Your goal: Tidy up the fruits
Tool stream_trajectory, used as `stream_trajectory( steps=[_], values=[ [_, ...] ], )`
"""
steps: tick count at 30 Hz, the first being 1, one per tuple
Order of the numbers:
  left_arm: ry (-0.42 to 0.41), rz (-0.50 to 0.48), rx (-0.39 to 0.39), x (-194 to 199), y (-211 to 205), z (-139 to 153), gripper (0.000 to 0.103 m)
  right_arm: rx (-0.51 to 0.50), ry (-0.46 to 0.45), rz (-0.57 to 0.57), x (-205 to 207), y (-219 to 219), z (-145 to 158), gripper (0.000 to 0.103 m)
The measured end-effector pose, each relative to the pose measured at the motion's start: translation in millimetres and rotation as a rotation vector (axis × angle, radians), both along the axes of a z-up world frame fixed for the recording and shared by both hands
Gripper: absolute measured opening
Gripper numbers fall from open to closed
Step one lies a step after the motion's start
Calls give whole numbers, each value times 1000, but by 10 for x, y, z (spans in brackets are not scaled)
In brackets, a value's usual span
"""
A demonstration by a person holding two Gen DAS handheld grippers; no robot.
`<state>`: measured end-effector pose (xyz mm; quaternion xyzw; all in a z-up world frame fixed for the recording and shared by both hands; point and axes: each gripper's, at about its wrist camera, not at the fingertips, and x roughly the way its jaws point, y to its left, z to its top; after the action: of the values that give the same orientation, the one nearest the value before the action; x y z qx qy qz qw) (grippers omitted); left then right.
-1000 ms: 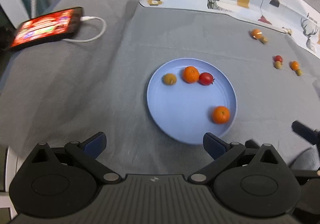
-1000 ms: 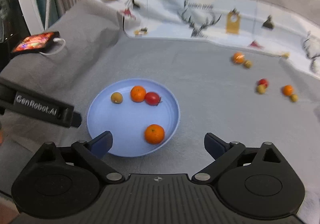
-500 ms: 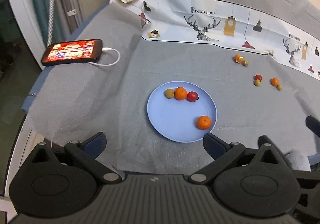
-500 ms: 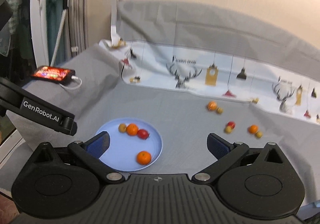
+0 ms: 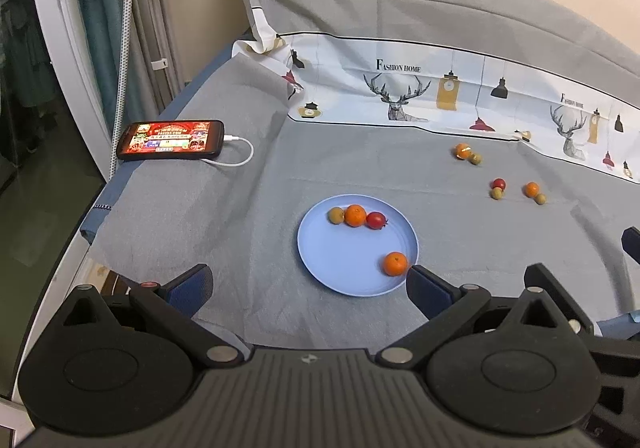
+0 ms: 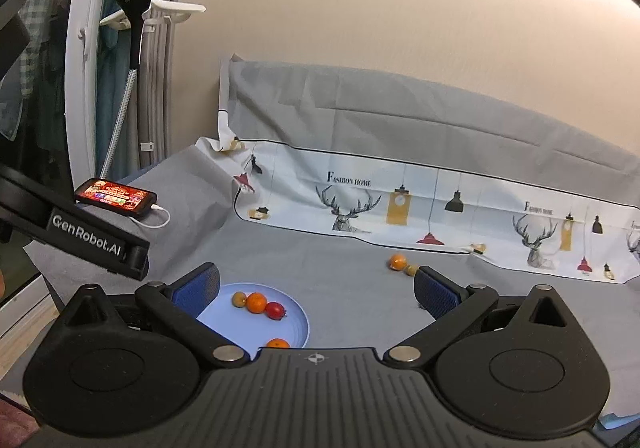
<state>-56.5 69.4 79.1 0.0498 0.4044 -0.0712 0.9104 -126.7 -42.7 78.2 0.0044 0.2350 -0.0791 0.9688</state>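
Both the left gripper (image 5: 308, 284) and the right gripper (image 6: 316, 292) are wide and hold nothing, and they have lifted back from the blue plate (image 5: 340, 272). Four fruits lie on the plate, while six loose fruits (image 5: 498, 188) wait at about 2 o'clock, so the sorting seems half done.

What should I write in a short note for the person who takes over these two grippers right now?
Left gripper: open, holds nothing, above the near edge of the blue plate.
Right gripper: open, holds nothing, raised.
Done: four fruits lie on the plate, two oranges, one red, one green-brown.
Left: six loose fruits on the grey cloth to the right, in three pairs.
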Motion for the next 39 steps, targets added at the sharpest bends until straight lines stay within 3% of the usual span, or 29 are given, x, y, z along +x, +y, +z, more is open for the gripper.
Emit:
stream_trajectory(
  steps=[18, 25, 32, 39],
  values=[
    [-52, -8, 52, -44, -79, 26, 103, 24, -3, -4, -35, -55, -18, 102],
    [-10, -24, 96, 140, -221, -96, 103, 66, 40, -16, 133, -188, -139, 102],
    [66, -48, 121, 493, -470, -254, 103, 165, 127, -59, 479, -465, -335, 102],
    [92, -73, 164, 826, -795, -353, 103, 249, 183, -114, 806, -812, -532, 102]
  ],
)
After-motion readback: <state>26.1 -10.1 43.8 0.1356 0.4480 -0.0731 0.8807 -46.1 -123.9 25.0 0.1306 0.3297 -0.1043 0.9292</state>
